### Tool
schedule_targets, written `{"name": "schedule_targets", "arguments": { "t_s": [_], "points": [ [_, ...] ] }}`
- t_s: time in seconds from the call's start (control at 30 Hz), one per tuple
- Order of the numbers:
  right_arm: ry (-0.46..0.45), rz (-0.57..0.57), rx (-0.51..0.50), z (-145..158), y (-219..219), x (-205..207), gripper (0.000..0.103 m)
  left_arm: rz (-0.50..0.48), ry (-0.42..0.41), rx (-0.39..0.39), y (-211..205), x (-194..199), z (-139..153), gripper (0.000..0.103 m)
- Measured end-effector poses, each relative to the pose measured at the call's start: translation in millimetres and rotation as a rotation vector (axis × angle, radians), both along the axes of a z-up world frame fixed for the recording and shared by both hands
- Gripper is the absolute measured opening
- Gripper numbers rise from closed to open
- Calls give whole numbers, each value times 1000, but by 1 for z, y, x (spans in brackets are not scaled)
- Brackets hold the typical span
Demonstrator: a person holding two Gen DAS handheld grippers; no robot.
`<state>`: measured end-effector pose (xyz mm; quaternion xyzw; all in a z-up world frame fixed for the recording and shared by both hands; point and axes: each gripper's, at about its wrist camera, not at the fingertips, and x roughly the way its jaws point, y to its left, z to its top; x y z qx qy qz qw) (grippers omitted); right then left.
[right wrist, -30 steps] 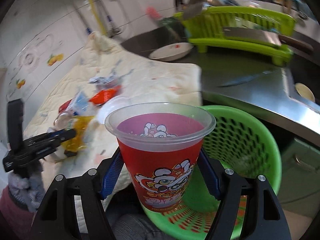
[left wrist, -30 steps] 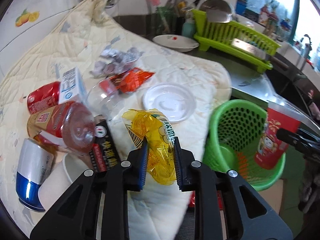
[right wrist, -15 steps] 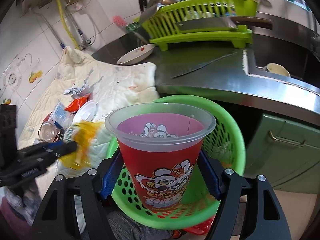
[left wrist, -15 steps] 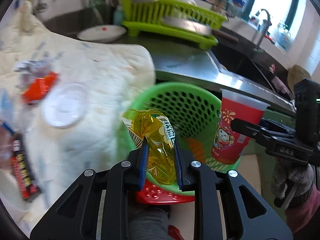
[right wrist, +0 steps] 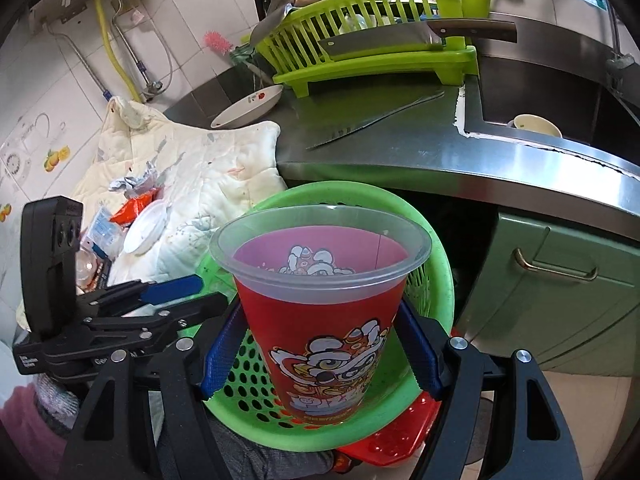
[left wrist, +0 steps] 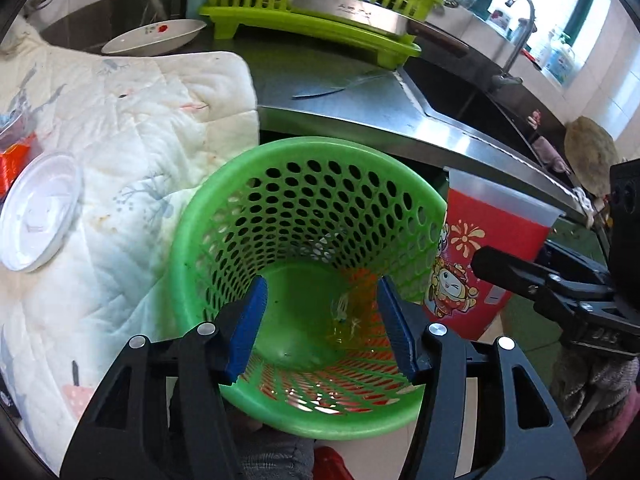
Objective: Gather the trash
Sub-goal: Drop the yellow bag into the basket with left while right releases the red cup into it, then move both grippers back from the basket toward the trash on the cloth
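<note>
My left gripper is open and empty, held over the mouth of the green perforated basket. The yellow wrapper lies blurred inside the basket near its bottom. My right gripper is shut on a red plastic cup with a cartoon print, held at the basket's right rim. The cup also shows in the left wrist view. The left gripper shows in the right wrist view, to the left of the cup.
A quilted cloth on the left carries a white plastic lid, an orange wrapper and other trash. A green dish rack, a white plate, a knife and the sink lie behind.
My left gripper swung right from the cloth to over the basket, opened, and the yellow wrapper dropped inside. The right gripper kept hold of the cup beside the basket.
</note>
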<state>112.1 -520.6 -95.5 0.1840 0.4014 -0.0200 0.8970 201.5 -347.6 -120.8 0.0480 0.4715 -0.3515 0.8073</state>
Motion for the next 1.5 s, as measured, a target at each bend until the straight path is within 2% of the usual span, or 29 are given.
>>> {"name": "schedule_targets", "arguments": {
  "t_s": [0.3, 0.67, 0.77, 0.87, 1.13, 1.33, 1.5],
  "points": [
    [97, 47, -56, -23, 12, 32, 70, 62, -54, -29, 36, -6, 29, 57],
    [370, 121, -173, -76, 34, 78, 70, 115, -61, -66, 66, -14, 42, 57],
    [427, 113, -229, -86, 37, 87, 70, 125, -60, -78, 76, -18, 45, 57],
    [455, 114, -232, -92, 40, 91, 71, 142, -69, -87, 89, -21, 50, 57],
    [446, 71, -270, -90, 49, 83, 73, 197, -87, -117, 122, -26, 61, 57],
    [362, 47, -236, -57, 57, 58, 73, 218, -114, -129, 149, -43, 71, 57],
    [251, 52, -186, -24, 75, 38, 73, 253, -159, -125, 184, -64, 80, 57]
  ]
}}
